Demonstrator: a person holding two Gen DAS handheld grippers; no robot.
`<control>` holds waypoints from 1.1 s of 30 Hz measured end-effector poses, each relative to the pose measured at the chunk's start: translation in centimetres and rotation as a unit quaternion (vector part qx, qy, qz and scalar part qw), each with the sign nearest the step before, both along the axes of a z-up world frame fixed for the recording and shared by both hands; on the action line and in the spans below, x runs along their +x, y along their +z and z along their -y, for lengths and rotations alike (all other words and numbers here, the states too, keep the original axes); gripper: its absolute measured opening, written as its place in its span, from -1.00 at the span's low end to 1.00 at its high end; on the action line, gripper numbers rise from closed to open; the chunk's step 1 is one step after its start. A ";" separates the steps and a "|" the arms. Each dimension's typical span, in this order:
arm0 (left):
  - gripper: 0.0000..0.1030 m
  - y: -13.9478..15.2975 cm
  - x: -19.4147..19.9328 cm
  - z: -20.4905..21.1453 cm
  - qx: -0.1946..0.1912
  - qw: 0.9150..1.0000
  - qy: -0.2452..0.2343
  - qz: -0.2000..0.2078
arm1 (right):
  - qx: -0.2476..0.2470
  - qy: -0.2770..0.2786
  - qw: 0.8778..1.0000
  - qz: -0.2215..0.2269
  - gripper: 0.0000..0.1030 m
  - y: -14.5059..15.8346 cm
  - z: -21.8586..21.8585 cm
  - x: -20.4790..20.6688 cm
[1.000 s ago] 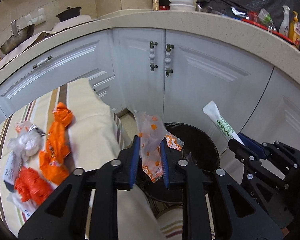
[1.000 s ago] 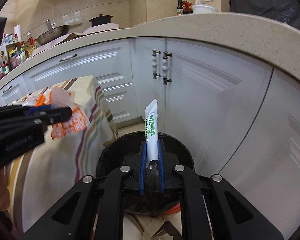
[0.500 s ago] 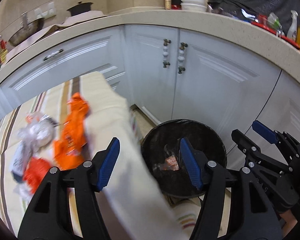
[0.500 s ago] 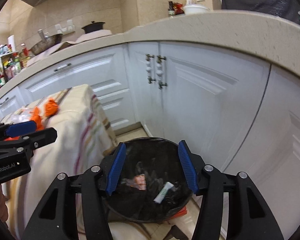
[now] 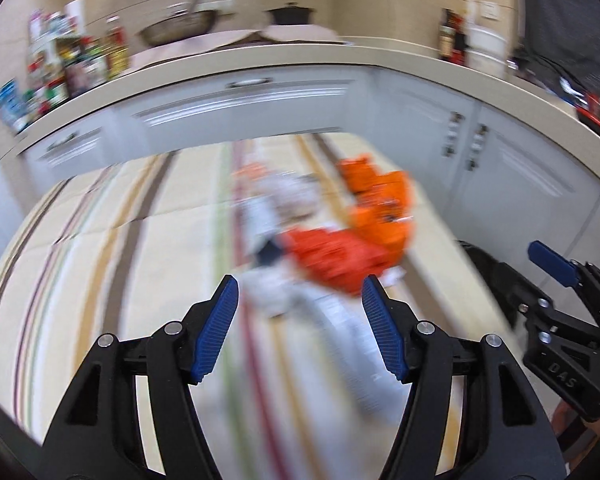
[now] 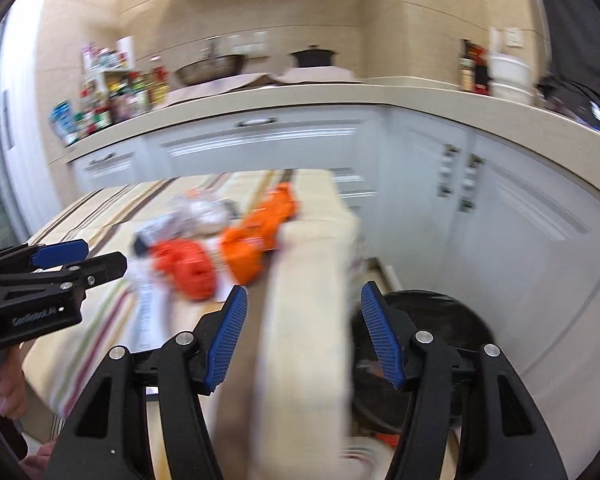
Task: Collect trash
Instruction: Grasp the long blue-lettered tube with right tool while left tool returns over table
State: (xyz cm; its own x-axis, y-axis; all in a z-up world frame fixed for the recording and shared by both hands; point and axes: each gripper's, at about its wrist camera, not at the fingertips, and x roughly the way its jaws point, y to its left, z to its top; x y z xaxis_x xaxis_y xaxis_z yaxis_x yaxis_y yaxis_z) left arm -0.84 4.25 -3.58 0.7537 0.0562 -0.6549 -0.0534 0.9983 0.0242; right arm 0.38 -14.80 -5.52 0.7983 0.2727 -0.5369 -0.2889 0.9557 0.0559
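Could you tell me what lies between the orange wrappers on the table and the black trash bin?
In the right wrist view, only the striped tablecloth's draped corner lies between the orange wrappers and the black trash bin; no other trash shows there.

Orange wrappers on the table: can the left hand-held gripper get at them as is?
Probably yes. The left hand-held gripper is open and empty, and the orange wrappers lie just ahead on the striped tablecloth, nothing between. The frame is blurred.

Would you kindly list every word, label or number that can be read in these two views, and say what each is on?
"DAS": on the right claw body, seen in the left wrist view.
"GenRobot.AI": on the left claw body, seen in the right wrist view; blurred, so uncertain.
Print on the orange wrappers and countertop bottles: too blurred to read.
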 end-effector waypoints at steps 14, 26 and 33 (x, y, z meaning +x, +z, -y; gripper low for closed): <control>0.21 -2.7 -4.8 -7.8 -0.022 0.996 0.079 -0.019 | -0.037 0.097 0.994 -0.029 0.14 -2.9 -8.0 -2.2; 0.21 -3.2 -4.3 -7.1 -0.033 0.997 0.067 -0.026 | -0.042 0.116 0.992 -0.042 -0.54 -3.9 -8.4 -2.7; 0.22 -3.0 -3.3 -5.0 -0.029 0.998 0.047 -0.027 | -0.036 0.109 0.993 -0.038 -0.55 -3.4 -7.1 -3.6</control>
State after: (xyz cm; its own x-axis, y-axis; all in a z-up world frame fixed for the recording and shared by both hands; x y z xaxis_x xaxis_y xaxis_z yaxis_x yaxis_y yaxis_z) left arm -4.11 9.30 -6.58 0.7103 0.0871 -0.6985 -0.1480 0.9886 -0.0273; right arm -3.18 -7.65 -8.89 0.6808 0.3930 -0.6181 -0.4860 0.8737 0.0202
